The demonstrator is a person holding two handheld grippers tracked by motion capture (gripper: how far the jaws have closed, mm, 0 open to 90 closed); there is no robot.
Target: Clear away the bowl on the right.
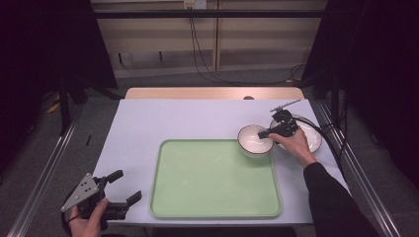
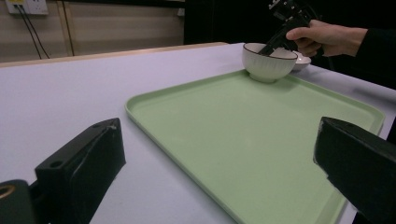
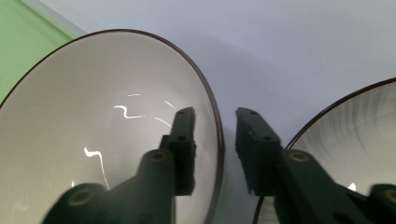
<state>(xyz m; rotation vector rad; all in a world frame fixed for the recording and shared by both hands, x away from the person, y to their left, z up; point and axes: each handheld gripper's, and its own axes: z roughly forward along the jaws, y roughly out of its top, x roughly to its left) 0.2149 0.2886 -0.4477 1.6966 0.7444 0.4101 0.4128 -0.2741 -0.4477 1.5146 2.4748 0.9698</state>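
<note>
I have the white bowl (image 1: 255, 140) set on the green tray's (image 1: 215, 207) far right corner; right gripper (image 3: 214, 135) fingers straddle its rim, released. Left gripper (image 1: 124, 187) released, idle. The plate (image 1: 312, 139) beside the tray remains.

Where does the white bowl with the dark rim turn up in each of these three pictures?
High view: the bowl sits at the green tray's far right corner.
Left gripper view: bowl upper right, at the tray's far end.
Right gripper view: bowl fills the left; right claw straddles its rim.
Shared landmark: the green tray.
</note>
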